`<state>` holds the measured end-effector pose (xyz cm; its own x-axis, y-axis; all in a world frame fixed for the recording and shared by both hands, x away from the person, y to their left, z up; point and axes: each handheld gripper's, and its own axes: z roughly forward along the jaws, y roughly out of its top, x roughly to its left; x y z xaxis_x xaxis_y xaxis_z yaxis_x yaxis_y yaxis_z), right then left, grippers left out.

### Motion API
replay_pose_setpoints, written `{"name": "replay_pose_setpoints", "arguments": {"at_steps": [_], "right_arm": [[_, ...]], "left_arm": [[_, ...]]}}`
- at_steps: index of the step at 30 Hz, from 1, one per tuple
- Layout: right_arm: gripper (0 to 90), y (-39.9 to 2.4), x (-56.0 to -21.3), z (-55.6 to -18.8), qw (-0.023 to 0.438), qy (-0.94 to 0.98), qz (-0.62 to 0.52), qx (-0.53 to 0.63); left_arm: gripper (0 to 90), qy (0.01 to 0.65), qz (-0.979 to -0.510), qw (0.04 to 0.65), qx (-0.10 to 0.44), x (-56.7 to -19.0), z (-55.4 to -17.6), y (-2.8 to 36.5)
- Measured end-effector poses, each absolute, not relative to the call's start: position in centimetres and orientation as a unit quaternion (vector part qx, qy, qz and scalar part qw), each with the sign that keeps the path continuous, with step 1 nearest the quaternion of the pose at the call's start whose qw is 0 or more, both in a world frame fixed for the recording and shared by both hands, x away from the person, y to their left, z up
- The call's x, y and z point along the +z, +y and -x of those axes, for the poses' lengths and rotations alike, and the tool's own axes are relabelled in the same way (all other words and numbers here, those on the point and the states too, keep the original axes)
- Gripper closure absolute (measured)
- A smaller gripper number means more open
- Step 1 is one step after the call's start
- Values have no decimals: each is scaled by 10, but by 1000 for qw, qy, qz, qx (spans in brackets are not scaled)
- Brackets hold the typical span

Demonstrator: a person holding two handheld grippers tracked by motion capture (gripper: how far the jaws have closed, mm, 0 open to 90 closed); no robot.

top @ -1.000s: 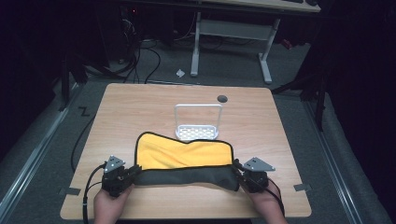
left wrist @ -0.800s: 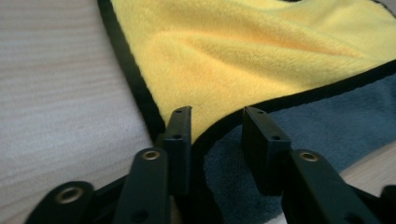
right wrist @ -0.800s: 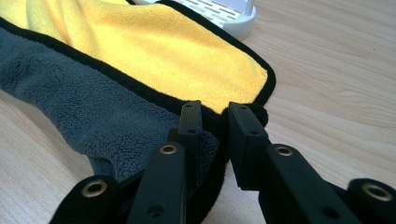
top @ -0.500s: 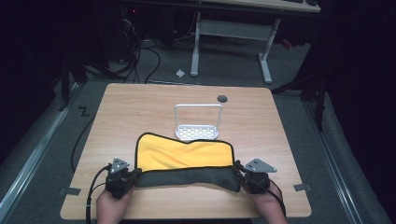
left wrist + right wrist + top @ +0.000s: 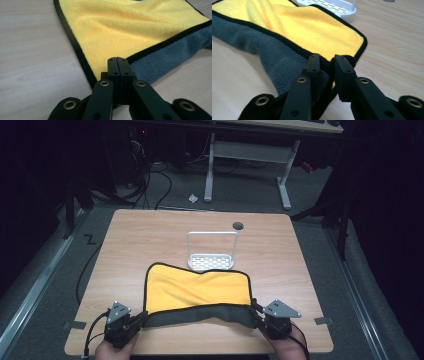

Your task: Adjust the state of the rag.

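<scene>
Bench (image 5: 150,230) of wood carries a yellow and grey cloth (image 5: 197,290), lying flat near the front edge, its far edge touching a small white rack (image 5: 211,261). Left gripper (image 5: 134,322) has just closed tight on the cloth's near left corner. Right gripper (image 5: 256,314) pinches the near right corner, its fingers (image 5: 314,67) slightly apart.

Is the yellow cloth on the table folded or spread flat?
Partly folded: the cloth has its near edge turned over, showing a grey underside strip along the front, while the rest lies yellow side up.

Yellow cloth (image 5: 197,289) with black trim lies flat on the table; near edge folded grey-side-up
</scene>
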<state>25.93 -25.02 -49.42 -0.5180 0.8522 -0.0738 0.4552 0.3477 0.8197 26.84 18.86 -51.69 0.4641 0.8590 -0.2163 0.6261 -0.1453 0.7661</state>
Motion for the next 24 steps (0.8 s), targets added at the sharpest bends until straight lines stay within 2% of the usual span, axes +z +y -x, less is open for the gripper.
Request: {"name": "replay_pose_setpoints", "arguments": {"at_steps": [7, 9, 11, 15, 17, 24], "right_arm": [[722, -246, -492, -232, 252, 786, -394, 404], [701, -245, -490, -231, 255, 784, -391, 409], [679, -246, -490, -233, 253, 785, -390, 409], [653, -250, -487, -235, 250, 777, -397, 419], [653, -253, -484, -236, 254, 774, -400, 420], [638, -275, -476, -246, 269, 747, -435, 424]], "left_arm": [[900, 505, -737, 426, 142, -515, -245, 196], [898, 516, -722, 433, 158, -512, -250, 202], [836, 525, -714, 435, 162, -511, -264, 202], [746, 531, -715, 423, 166, -512, -294, 195], [743, 534, -720, 412, 166, -518, -302, 190], [723, 521, -746, 390, 141, -534, -286, 179]]}}
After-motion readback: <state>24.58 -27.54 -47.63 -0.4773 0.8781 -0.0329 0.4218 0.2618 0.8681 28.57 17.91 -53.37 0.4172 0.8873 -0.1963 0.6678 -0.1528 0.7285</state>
